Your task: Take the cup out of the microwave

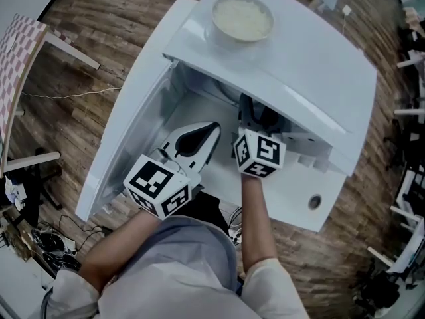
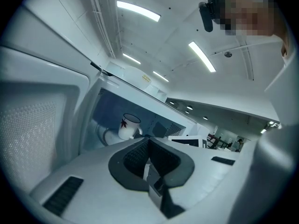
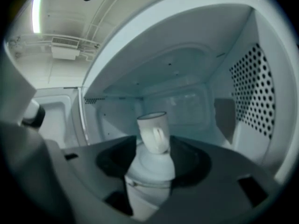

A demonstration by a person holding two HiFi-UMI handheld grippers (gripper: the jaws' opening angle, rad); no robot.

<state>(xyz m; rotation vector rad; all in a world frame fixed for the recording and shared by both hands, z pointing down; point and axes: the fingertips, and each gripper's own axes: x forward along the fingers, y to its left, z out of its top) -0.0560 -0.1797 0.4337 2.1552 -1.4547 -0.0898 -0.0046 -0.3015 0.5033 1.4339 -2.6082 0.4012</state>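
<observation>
Cup [image 3: 153,132] upright inside the open microwave [image 1: 299,65]; we see the right gripper [image 1: 255,117] at the opening, jaws wide, not yet on the cup; left gripper [image 1: 209,133] closed and empty; we judge grasp and withdrawal remain.

Bowl [image 1: 242,18] of pale grains; wood-plank floor [image 1: 99,92]; checkered board [image 1: 16,52] at left edge.

A white table [image 1: 300,212] carries the open microwave [image 1: 299,65], a bowl [image 1: 242,17] on top and the cup [image 3: 153,132] inside.
</observation>
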